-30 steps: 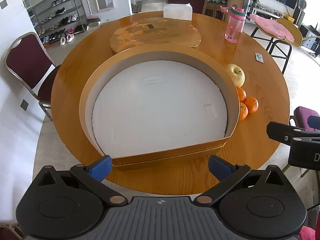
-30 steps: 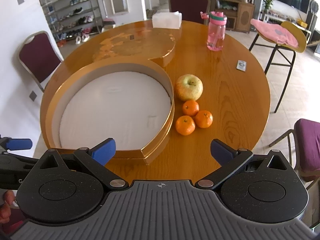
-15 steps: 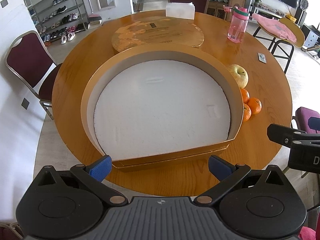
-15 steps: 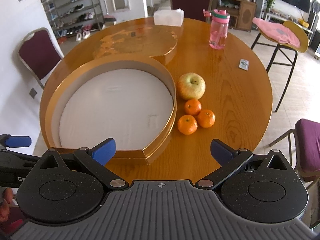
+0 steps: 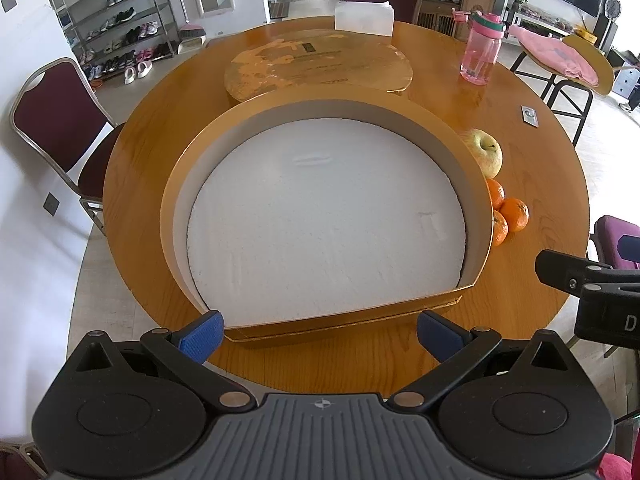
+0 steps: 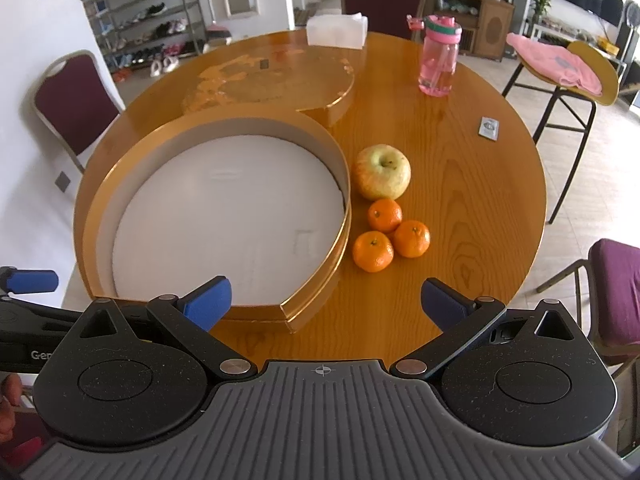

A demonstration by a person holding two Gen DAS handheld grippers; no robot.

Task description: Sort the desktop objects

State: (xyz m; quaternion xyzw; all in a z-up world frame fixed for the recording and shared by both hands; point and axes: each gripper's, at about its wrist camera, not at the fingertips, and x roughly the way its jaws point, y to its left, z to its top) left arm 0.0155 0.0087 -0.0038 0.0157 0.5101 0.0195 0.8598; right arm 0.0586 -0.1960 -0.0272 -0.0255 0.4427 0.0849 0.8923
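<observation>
The big gold box (image 5: pixel 476 184) sits open near the front of the round wooden surface (image 6: pixel 460 184), and its white foam floor has nothing on it. Its gold lid (image 6: pixel 280 80) lies flat just behind it, touching or nearly touching the back wall of the box. Just outside the right wall of the box sit a yellow-green apple (image 6: pixel 383 172) and three small oranges (image 6: pixel 391 234), all bunched close together, with the apple nearly touching the box. Farther back stand a pink water bottle (image 6: pixel 438 60), a white tissue pack (image 6: pixel 337 30) and a small flat card (image 6: pixel 489 127). The left tongs (image 5: pixel 320 330) hang over the near edge of the box, wide apart, holding nothing. The right tongs (image 6: pixel 325 300) hang over the near corner of the box, also wide apart and holding nothing, and they face the fruit. This could be a time when the fruit is waiting to go into the box, or a time when it was set out beside the box on purpose; the pictures fit both, since the task does not say where things belong. If the fruit is meant for the box, the right tongs are nearest, and the oranges are round and may roll, so they would need a soft squeeze across the middle, one at a time
</observation>
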